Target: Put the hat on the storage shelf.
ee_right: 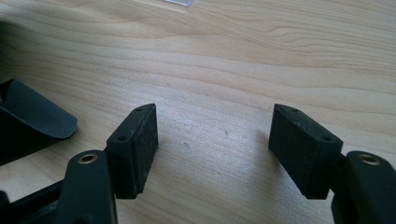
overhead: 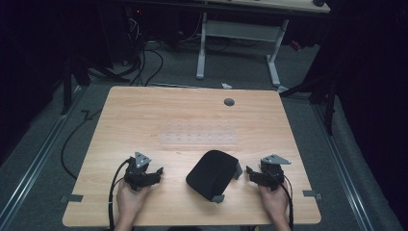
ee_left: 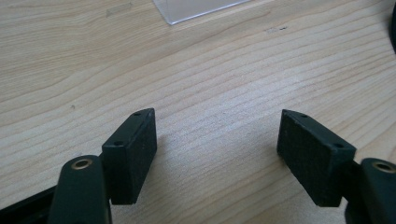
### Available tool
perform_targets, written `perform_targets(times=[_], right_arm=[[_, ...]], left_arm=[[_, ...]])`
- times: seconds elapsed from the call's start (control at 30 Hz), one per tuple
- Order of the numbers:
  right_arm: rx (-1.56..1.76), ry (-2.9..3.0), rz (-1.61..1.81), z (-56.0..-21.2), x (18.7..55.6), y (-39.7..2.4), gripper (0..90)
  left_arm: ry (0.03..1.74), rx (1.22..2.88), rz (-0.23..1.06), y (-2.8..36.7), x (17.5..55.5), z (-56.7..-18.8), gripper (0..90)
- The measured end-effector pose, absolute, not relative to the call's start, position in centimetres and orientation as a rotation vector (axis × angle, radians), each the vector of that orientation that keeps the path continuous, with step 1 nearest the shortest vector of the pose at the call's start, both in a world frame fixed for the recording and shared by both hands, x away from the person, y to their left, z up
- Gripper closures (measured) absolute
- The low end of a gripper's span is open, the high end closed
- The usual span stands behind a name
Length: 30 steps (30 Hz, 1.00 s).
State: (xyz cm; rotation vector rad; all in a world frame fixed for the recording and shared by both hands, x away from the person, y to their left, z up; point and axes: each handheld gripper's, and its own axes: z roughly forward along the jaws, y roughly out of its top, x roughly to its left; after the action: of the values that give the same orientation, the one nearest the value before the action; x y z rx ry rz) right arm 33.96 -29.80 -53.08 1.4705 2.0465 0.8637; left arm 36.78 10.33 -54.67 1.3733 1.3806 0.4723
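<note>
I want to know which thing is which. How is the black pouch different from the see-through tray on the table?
The black pouch is dark and opaque; the see-through tray is clear and hard to spot. The pouch is bulky and rounded; the tray is flat and long. The pouch lies near the person, between the grippers; the tray lies farther back. Both rest on the wooden table.

High view looks down on the whole table (overhead: 192, 110); both gripper views skim its wood closely.
</note>
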Motion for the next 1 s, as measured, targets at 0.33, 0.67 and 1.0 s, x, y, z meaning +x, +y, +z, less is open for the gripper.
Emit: perform_targets(times=[0.33,0.67,1.0], right_arm=[[1.470,2.047,0.864,-53.08,33.97,-29.81,33.0],[1.461,2.061,0.866,-53.09,33.78,-29.76,30.8],[1.521,2.037,0.925,-52.89,33.41,-30.54,40.5]], left_arm=[[1.382,1.372,0.470,10.33,36.78,-54.66,28.8],[1.382,1.372,0.470,10.32,36.78,-54.66,28.4],[1.380,1.375,0.467,10.30,36.77,-54.67,27.7]])
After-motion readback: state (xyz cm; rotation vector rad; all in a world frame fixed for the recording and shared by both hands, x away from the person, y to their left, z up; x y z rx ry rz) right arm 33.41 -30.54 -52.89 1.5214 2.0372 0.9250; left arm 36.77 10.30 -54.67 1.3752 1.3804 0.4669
